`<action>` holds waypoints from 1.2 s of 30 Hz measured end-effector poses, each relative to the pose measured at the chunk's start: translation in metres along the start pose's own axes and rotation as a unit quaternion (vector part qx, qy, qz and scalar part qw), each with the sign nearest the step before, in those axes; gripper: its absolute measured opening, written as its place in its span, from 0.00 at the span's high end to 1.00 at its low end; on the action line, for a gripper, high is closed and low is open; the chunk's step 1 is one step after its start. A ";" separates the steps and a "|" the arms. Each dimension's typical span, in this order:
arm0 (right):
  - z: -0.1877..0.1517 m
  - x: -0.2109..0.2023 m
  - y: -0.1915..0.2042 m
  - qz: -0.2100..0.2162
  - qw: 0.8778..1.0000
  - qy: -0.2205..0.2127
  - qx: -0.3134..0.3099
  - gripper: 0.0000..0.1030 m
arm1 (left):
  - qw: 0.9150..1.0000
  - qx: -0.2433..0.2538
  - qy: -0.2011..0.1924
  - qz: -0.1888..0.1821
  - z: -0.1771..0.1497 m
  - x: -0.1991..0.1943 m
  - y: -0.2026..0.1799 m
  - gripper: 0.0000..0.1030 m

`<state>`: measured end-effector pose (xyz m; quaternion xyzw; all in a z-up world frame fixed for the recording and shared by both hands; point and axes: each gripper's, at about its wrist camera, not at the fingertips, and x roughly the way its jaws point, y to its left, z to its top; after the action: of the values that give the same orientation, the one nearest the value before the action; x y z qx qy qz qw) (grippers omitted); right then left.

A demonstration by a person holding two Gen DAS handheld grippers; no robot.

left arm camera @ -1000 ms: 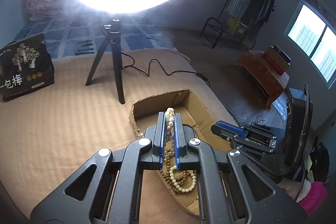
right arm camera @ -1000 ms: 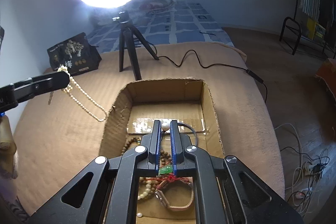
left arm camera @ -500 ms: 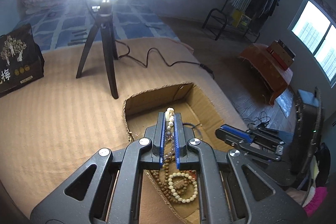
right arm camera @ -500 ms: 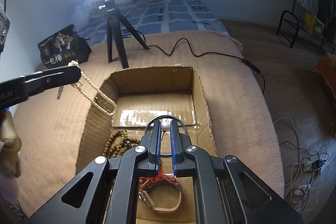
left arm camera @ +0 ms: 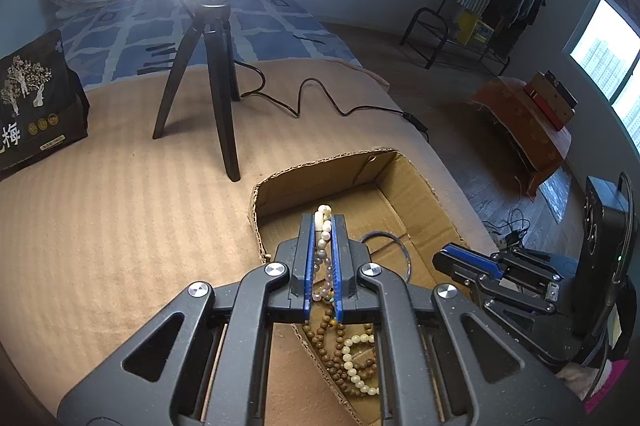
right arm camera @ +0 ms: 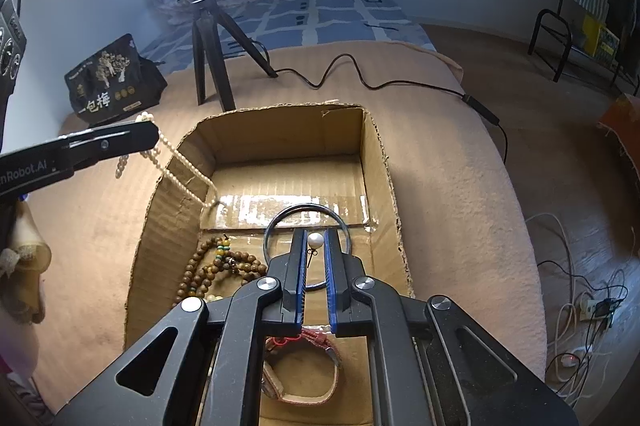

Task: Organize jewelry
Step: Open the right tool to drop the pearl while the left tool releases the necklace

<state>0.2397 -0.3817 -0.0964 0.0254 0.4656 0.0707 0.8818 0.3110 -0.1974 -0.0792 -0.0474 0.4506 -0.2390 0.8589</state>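
Note:
My left gripper is shut on a pearl necklace; in the right wrist view its loop hangs from the gripper over the left wall of the cardboard box. My right gripper is slightly open above the box floor, with a white pearl earring between its fingers, whether gripped I cannot tell. In the box lie brown bead bracelets, a dark bangle and a leather watch strap. In the left wrist view the right gripper is at the box's right.
The box sits on a tan ribbed blanket. A ring-light tripod with a black cable stands behind the box. A black printed bag stands at the far left. Cables lie on the floor to the right.
My left gripper has carried the pearl necklace right, so its loop now hangs over the box's left wall. My right gripper has opened a little and the pearl earring shows between its fingers.

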 end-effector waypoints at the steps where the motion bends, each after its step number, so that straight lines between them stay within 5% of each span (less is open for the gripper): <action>1: 0.000 0.000 0.001 0.000 1.000 0.000 -0.001 0.93 | 1.000 -0.002 0.000 0.000 0.000 0.000 0.001 0.95; 9: 0.000 0.000 0.000 -0.002 1.000 0.001 0.003 0.93 | 1.000 -0.001 0.002 0.005 0.000 0.000 -0.001 0.95; 14: 0.000 -0.001 -0.001 -0.003 1.000 0.001 0.007 0.62 | 1.000 0.000 0.004 0.009 -0.001 0.000 -0.003 0.94; 36: -0.007 -0.051 0.020 -0.005 0.999 -0.037 -0.004 0.62 | 0.999 0.015 -0.027 0.023 -0.020 -0.067 -0.012 0.94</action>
<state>0.2033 -0.3701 -0.0562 0.0222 0.4321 0.0674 0.8990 0.2582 -0.1747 -0.0373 -0.0303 0.4240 -0.2248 0.8768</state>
